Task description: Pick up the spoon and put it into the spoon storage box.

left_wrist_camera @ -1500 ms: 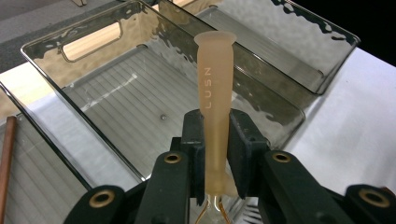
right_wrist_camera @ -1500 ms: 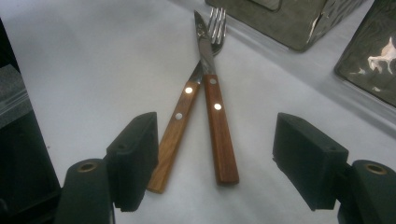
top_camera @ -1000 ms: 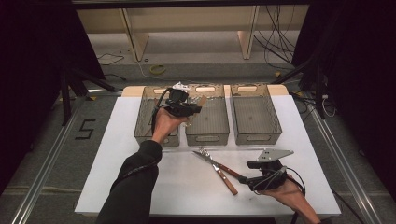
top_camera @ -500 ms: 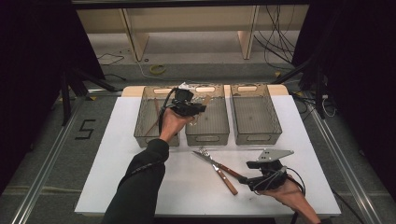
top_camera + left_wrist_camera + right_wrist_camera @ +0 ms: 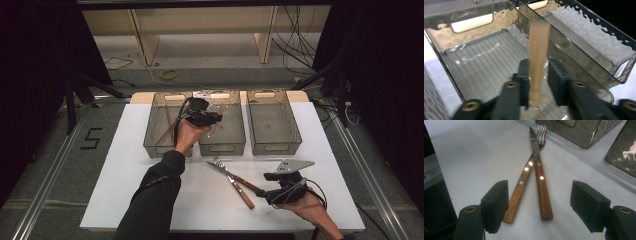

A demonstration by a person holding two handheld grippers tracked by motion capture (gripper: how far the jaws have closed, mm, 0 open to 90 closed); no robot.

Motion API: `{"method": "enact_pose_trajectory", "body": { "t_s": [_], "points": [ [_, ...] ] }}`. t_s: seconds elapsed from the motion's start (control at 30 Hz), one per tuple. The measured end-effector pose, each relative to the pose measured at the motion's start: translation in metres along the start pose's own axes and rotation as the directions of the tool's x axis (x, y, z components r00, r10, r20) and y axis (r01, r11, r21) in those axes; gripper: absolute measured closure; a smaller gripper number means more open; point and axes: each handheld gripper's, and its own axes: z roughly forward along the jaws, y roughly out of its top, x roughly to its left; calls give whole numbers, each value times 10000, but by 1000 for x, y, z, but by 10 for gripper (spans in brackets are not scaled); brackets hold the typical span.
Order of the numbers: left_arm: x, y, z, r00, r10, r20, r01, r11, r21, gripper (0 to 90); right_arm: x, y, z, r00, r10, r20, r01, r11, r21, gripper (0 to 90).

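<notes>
My left gripper (image 5: 214,120) hovers over the middle grey bin (image 5: 222,148), held by a hand in a dark sleeve. In the left gripper view its jaws (image 5: 539,62) are shut on a pale wooden utensil handle (image 5: 539,42) that sticks out ahead over the bin's ribbed floor (image 5: 481,67). A knife (image 5: 542,185) and a fork (image 5: 520,187), both with brown wooden handles, lie crossed on the white table (image 5: 125,190). My right gripper (image 5: 540,192) stands open just behind their handle ends. In the high view it (image 5: 264,194) rests low at the front right, beside the crossed pair (image 5: 231,176).
Three grey plastic bins stand in a row at the back of the table. The left bin (image 5: 157,148) holds thin dark utensils (image 5: 167,125). The right bin (image 5: 295,142) stands beside the middle one. Metal rails run along both sides of the table.
My left gripper has shifted a little to the right, from the edge between the left and middle bins to over the middle bin. The right gripper has not moved.
</notes>
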Motion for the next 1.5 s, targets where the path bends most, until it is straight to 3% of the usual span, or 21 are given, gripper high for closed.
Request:
{"method": "enact_pose_trajectory", "body": {
  "t_s": [0.07, 0.23, 0.47, 0.67, 0.8, 0.97, 1.4, 1.5],
  "points": [
    [-1, 0, 0, 9999, -111, -39, 111, 9999, 131, 570, 0, 0, 0, 10000, -14, -8, 14, 10000, 6, 319],
    [-2, 3, -13, 9999, -85, 69, 85, 10000, -5, 449, 0, 0, 0, 10000, 0, 17, 0, 10000, -10, 319],
    [-5, -5, -44, 9987, 193, 467, -190, 9998, -77, 343, 1, 2, -1, 10000, 45, 31, -45, 10000, -21, 319],
    [-4, -25, -73, 9961, 409, 782, -370, 9981, -500, 253, 2, 6, -1, 10000, 18, 51, -18, 10000, -64, 319],
    [-4, -45, -95, 9923, 516, 1130, -410, 9947, -944, 229, 2, 9, 0, 10000, 25, 32, -25, 10000, 20, 319],
    [-1, -69, -112, 9915, 471, 1214, -319, 9918, -1237, 202, 2, 16, 4, 10000, 44, 67, -47, 9994, 332, 319],
    [-9, -102, -133, 9885, 957, 1174, -811, 9890, -1238, 178, -1, 28, 17, 9999, 141, 92, -151, 9928, 1188, 321],
    [-8, -110, -138, 9895, 905, 1128, -747, 9878, -1370, 176, -3, 29, 17, 9999, 156, 51, -161, 9919, 1259, 325]
  ]
}}
